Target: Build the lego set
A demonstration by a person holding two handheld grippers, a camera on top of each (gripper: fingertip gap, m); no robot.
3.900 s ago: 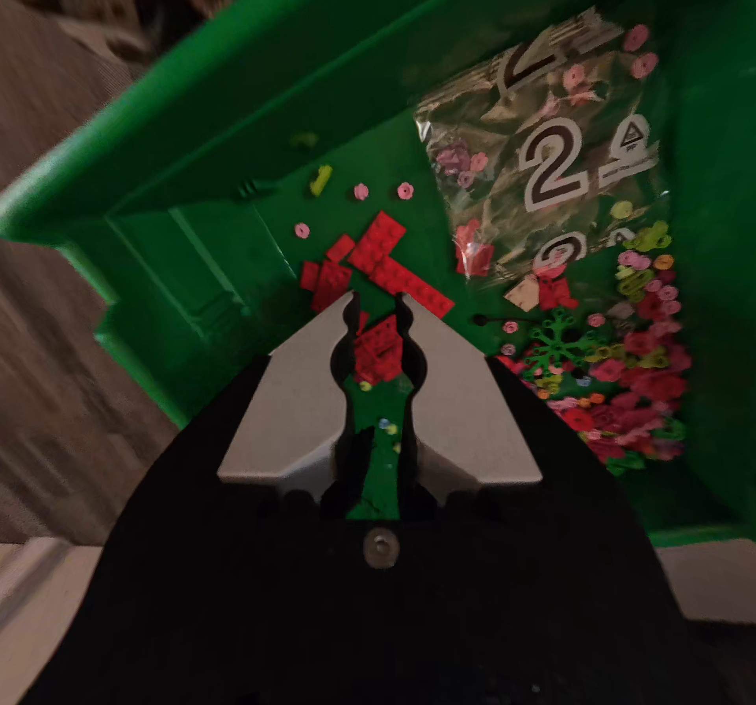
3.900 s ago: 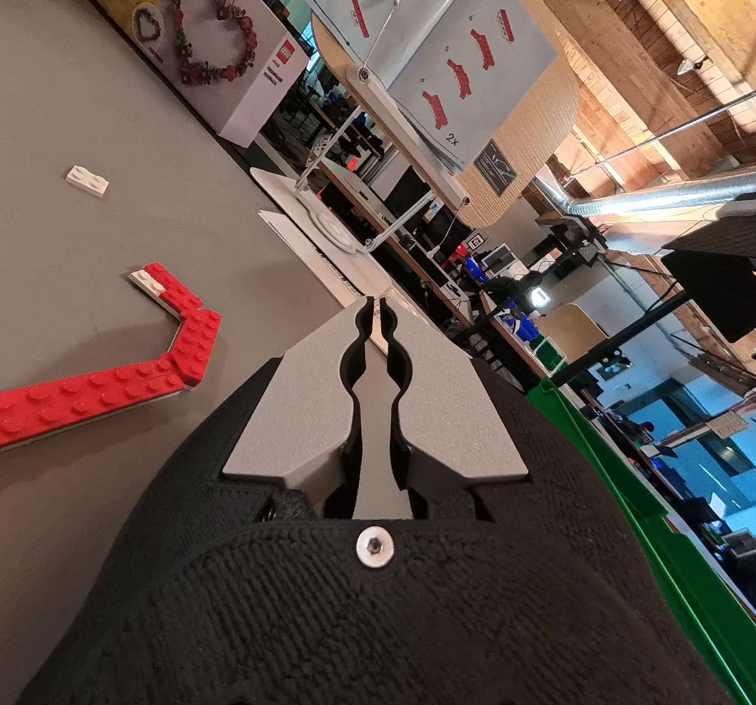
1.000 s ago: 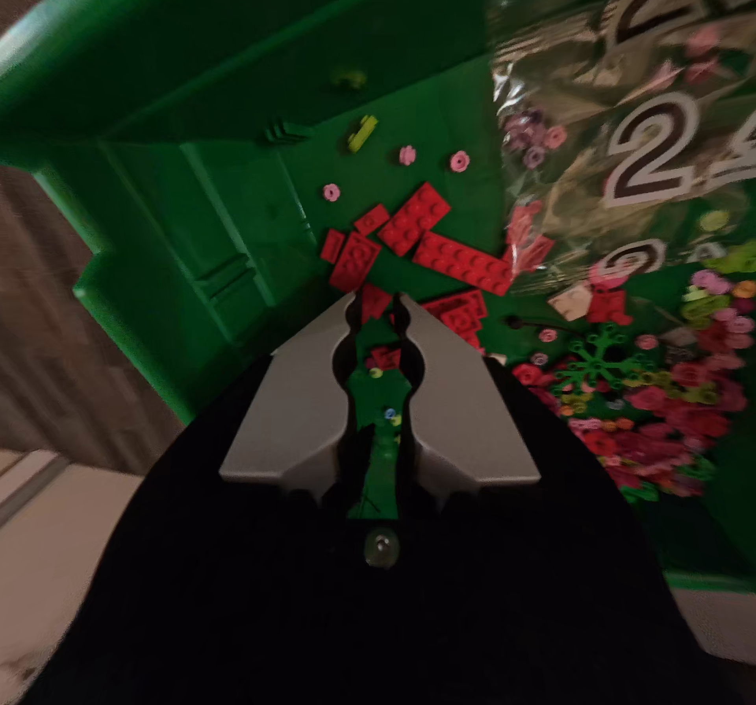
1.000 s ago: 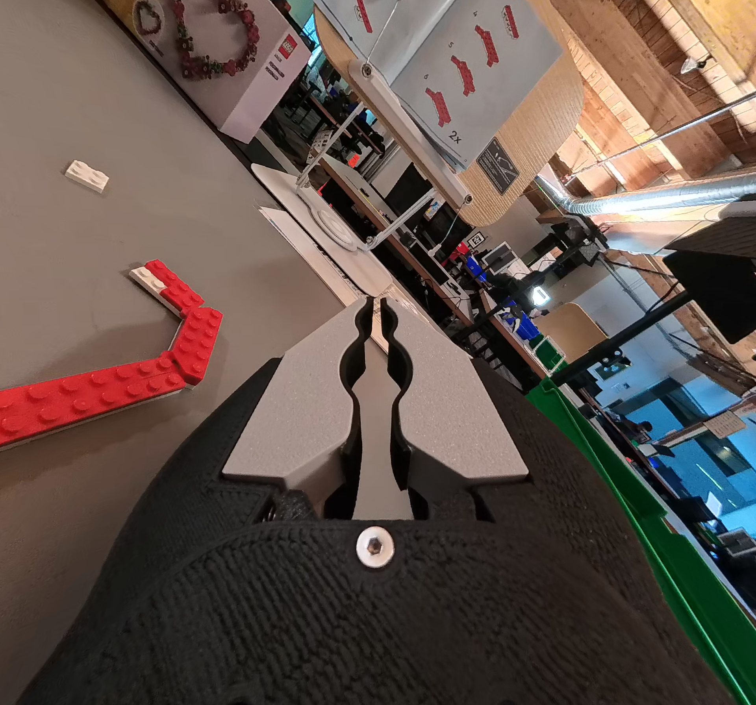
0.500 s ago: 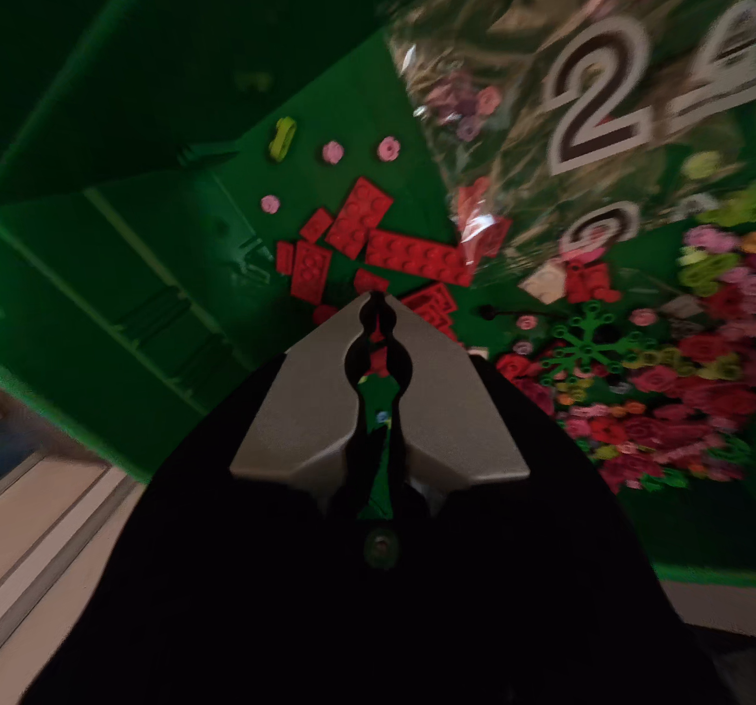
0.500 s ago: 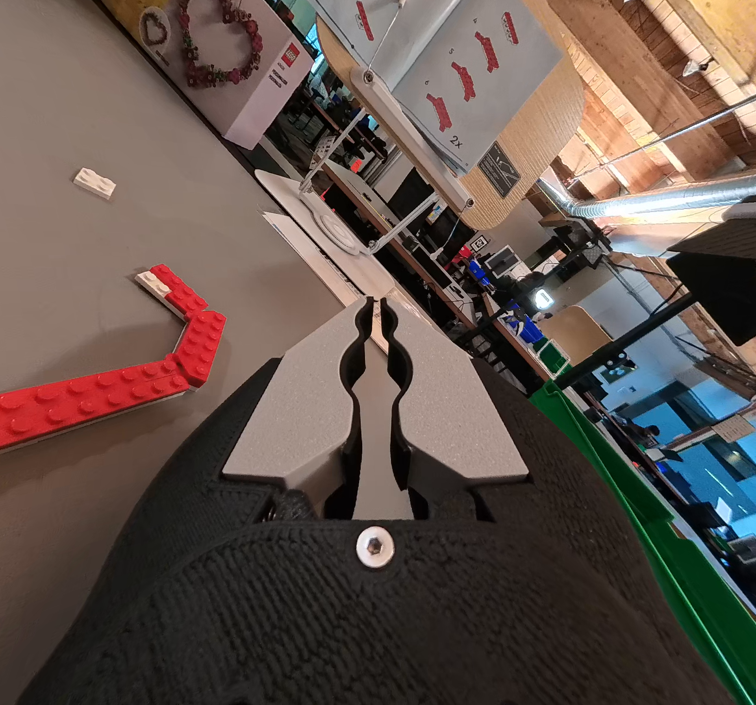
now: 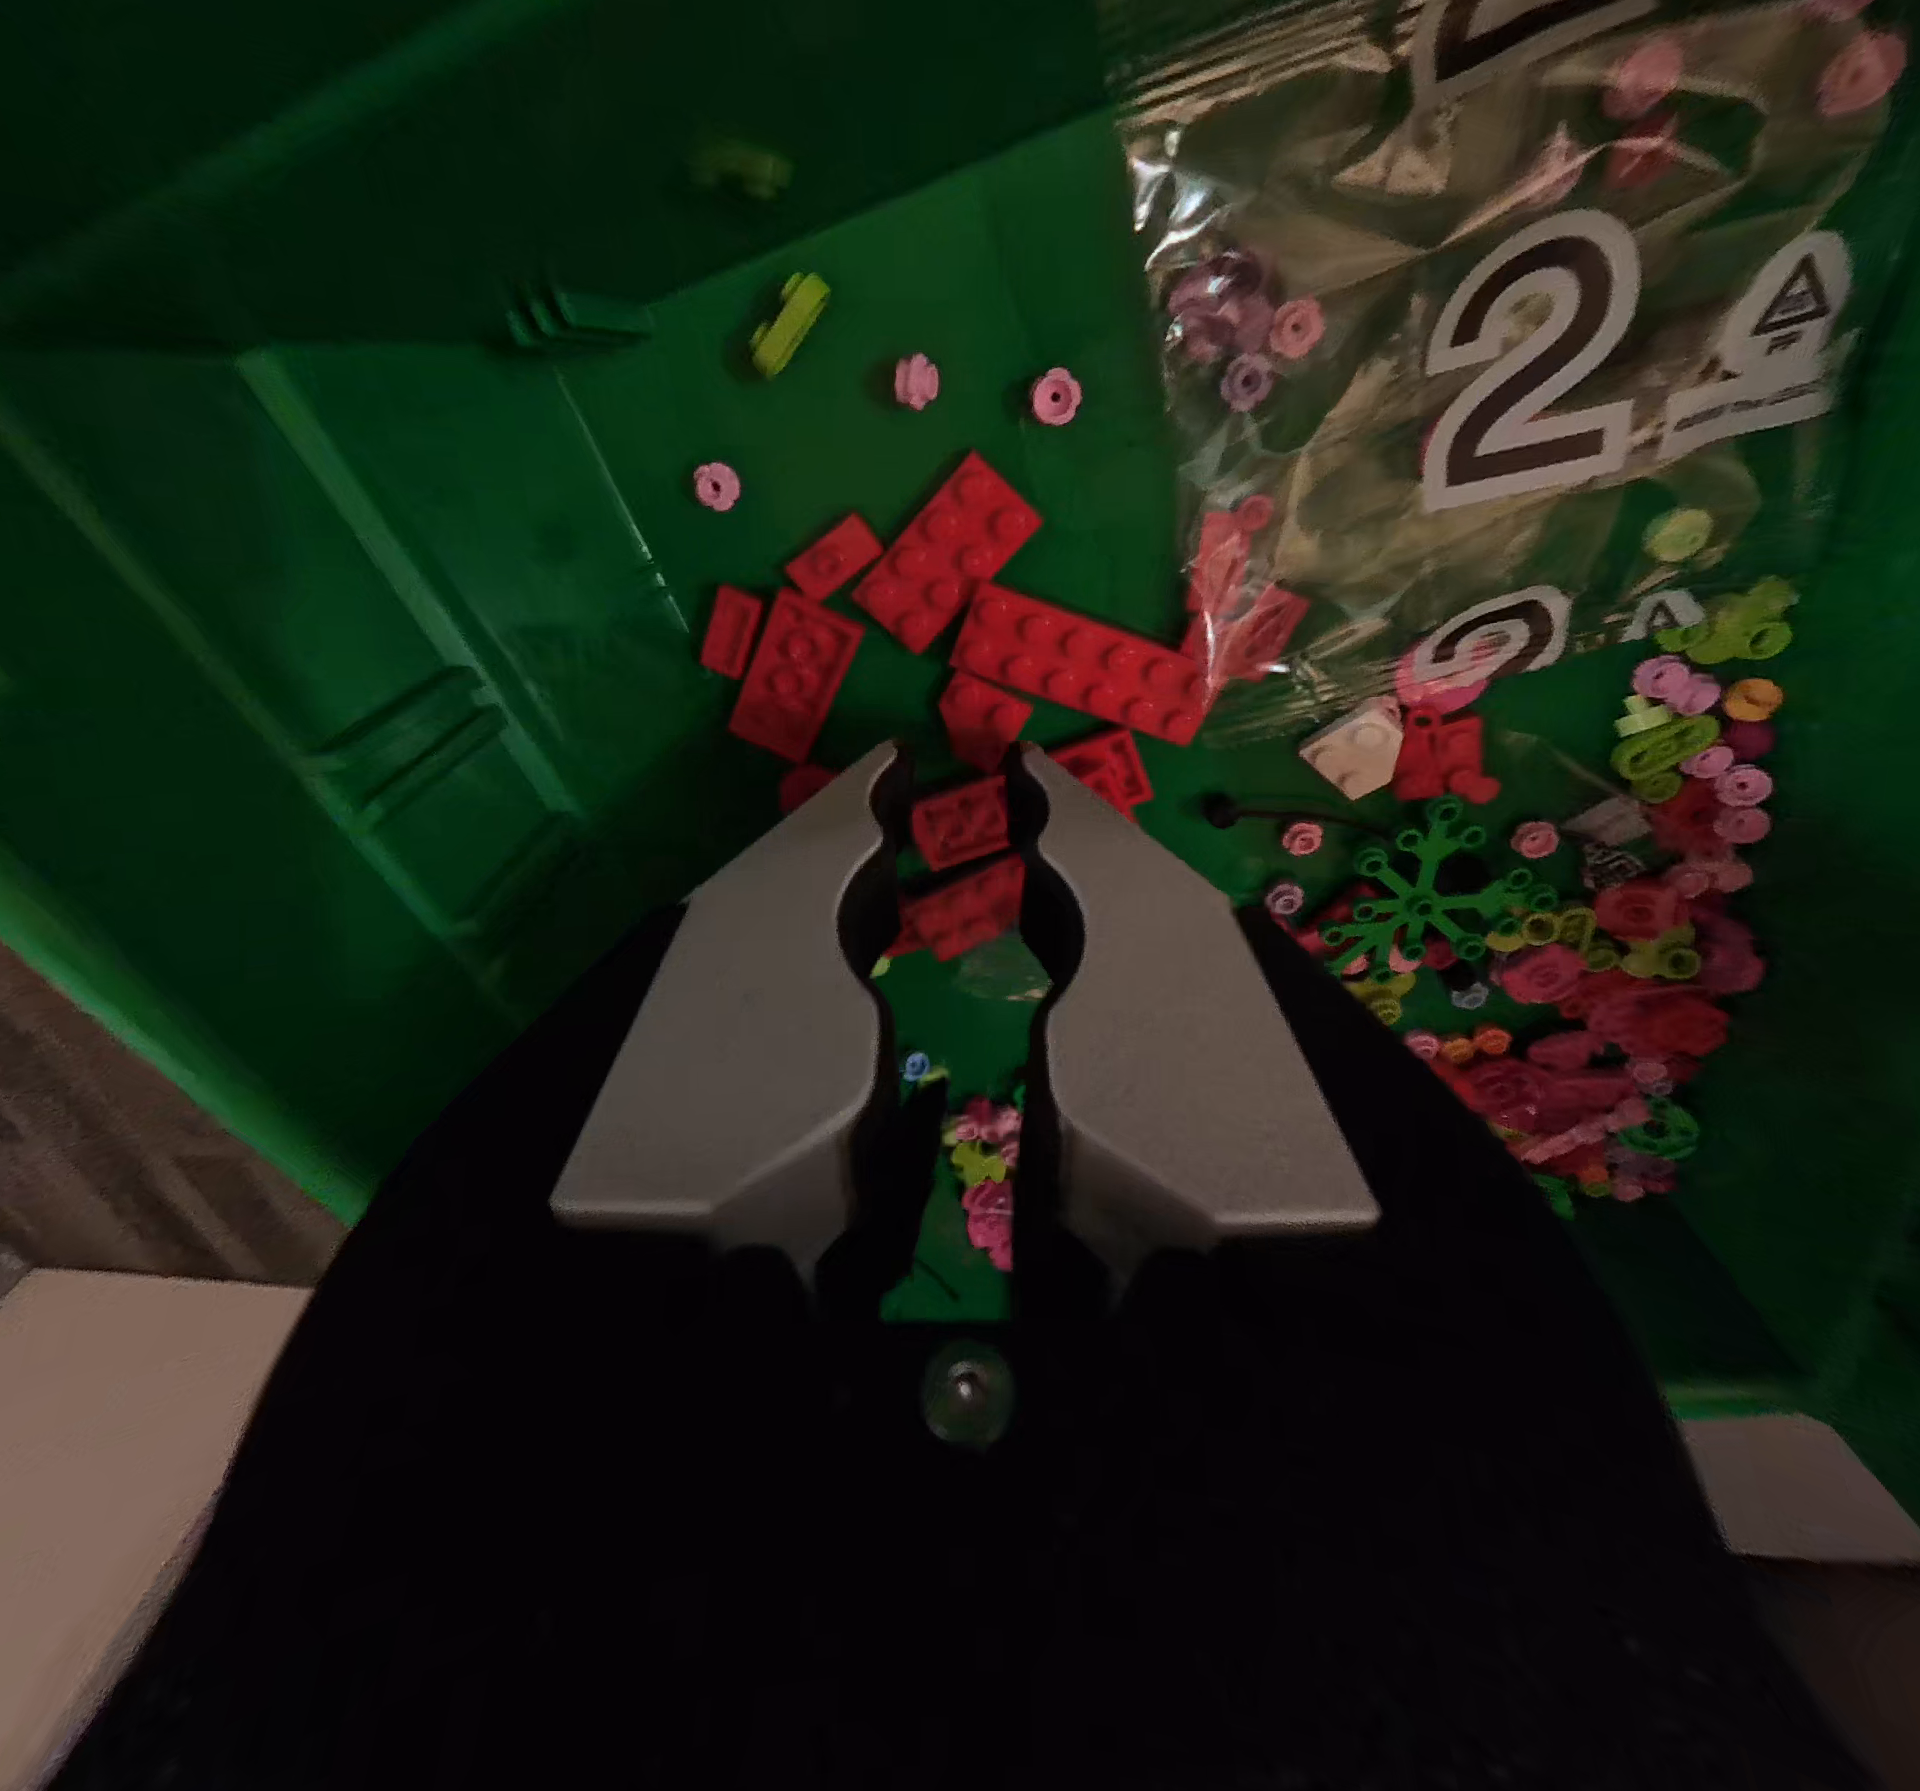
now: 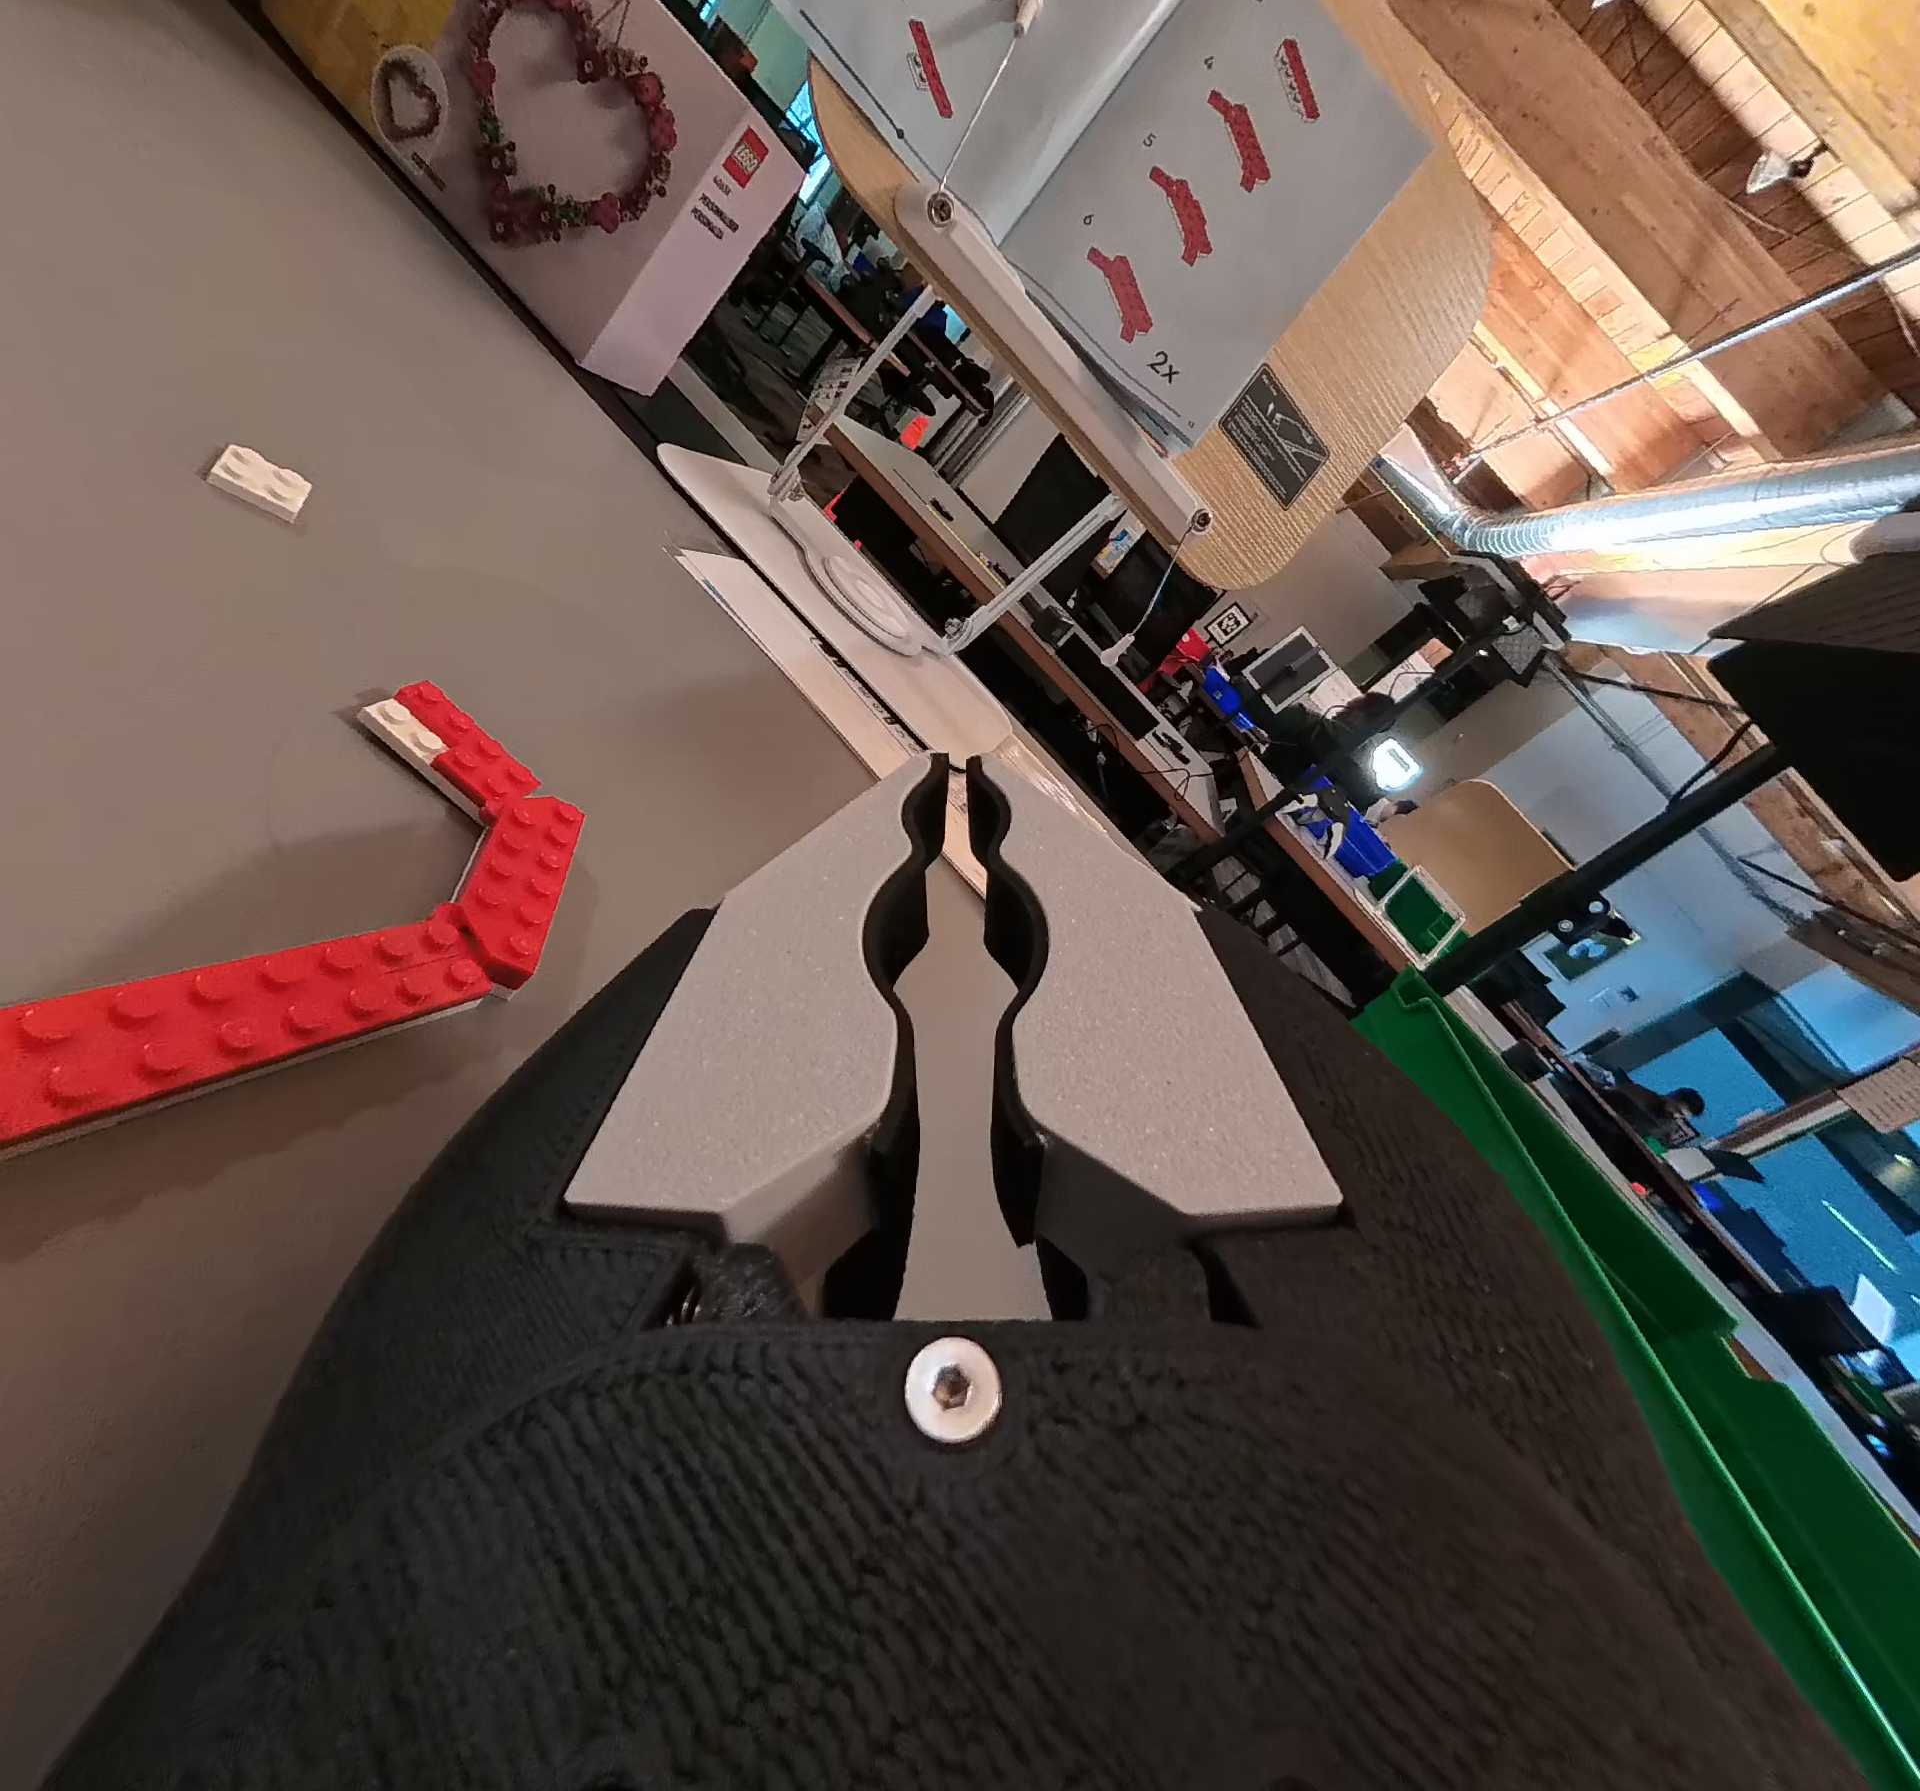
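Between my left gripper's (image 7: 958,767) fingertips, low inside the green bin (image 7: 312,598), a small red plate (image 7: 961,822) shows through the gap. The jaws stand a little apart; half a second ago they were nearly closed right at the pile, and now they have widened and drawn back a touch. The dim, blurred view leaves me unsure, but I think nothing is gripped and that try came away empty. So this pick still has to be made: I judge I must line up on one plate and close again.

Just beyond, the loose red plates (image 7: 1081,663) lie scattered as they did a second ago, with the clear numbered bag (image 7: 1507,307) to the far right and the heap of pink and red flower pieces (image 7: 1621,1003) at the near right.

My right gripper (image 8: 954,771) has not moved over the grey table (image 8: 260,287); its jaws are nearly closed and hold nothing. To its left lies the angled red strip (image 8: 312,1003) already built, farther off a loose white plate (image 8: 260,482), and beyond that the set's box (image 8: 540,120) and instruction sheets (image 8: 1164,131).
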